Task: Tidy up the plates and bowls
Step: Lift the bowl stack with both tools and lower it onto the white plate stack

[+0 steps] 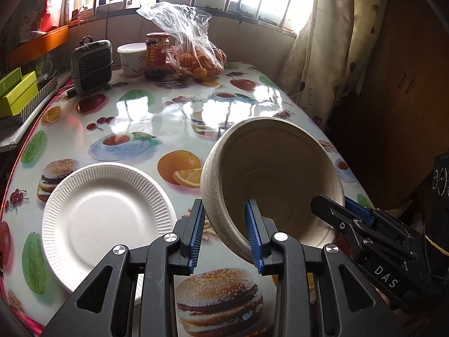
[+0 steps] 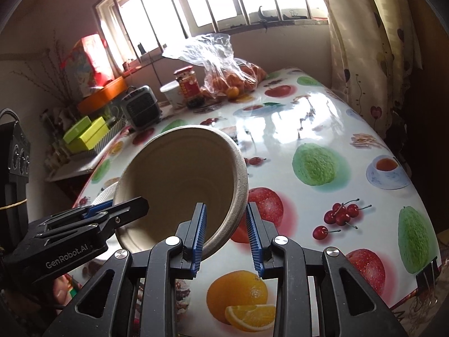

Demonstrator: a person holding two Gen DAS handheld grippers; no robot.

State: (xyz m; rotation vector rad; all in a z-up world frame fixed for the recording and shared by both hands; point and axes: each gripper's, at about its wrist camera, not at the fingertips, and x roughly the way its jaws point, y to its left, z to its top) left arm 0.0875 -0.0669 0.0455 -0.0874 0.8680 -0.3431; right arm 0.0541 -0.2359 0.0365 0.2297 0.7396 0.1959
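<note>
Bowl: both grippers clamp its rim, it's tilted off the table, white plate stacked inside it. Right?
Wrong on the plate. The plate lies flat on the table beside the bowl, not inside it; the left wrist view shows the bowl's inside bare. The rest holds: left gripper and right gripper each clamp the rim, bowl tilted above the table.

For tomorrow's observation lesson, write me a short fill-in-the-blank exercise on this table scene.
1. Both grippers hold one ____ by its rim.
2. The plate on the table is ____ in colour.
3. The clear bag holds ____.
4. The left gripper has one pad inside the bowl and one ____.

Missing words: bowl; white; oranges; outside
</note>
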